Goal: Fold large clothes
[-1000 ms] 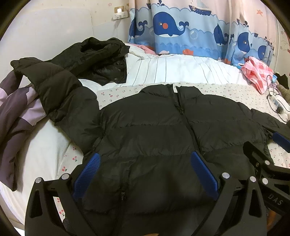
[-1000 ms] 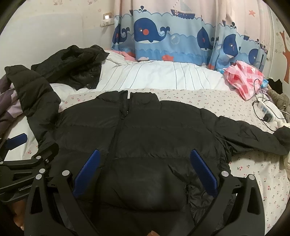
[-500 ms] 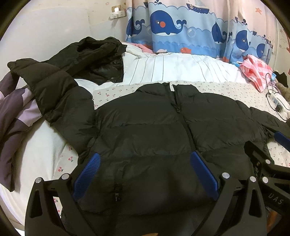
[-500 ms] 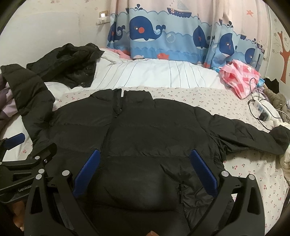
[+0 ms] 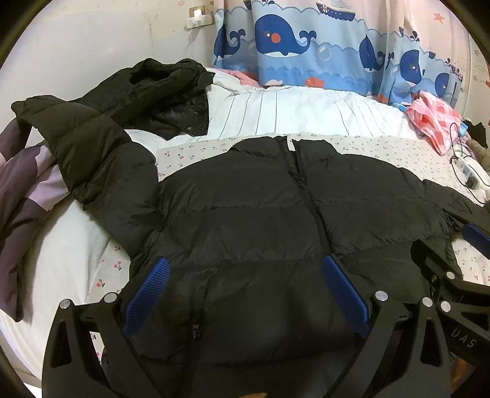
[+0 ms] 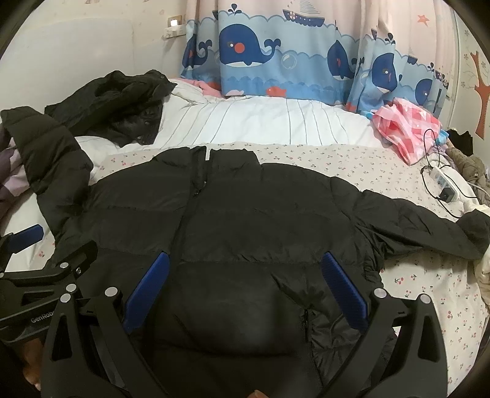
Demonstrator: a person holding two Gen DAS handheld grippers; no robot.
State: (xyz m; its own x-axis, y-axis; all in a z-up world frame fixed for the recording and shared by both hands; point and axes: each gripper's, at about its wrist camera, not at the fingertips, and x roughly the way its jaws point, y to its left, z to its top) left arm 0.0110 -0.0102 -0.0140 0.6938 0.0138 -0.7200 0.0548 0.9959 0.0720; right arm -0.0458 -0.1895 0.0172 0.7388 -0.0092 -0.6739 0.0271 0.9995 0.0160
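Left wrist view: the left tool (image 5: 245,294) hangs wide open over the lower front of the black puffer jacket (image 5: 275,220), gripping nothing. The jacket lies front-up, zipped, spread across the bed (image 5: 199,150) on a cherry-print sheet, collar toward the far side. One sleeve runs up to the left over a purple garment (image 5: 21,189) at the bed's edge. A second dark coat (image 5: 159,91) sits crumpled on the white striped quilt (image 5: 300,113) behind. A whale-print curtain (image 5: 306,46) hangs behind the bed, and a wall socket (image 5: 199,16) is mounted left of it. The right tool (image 5: 459,275) pokes in at the right edge.

Right wrist view: the right tool (image 6: 245,290) is also spread open and empty above the jacket's (image 6: 260,220) hem. The other sleeve stretches out right across the sheet. A pink checked cloth (image 6: 407,131) lies at the far right corner, with a power strip (image 6: 441,180) and its cable just beside it. The left tool (image 6: 36,260) shows at the left edge.
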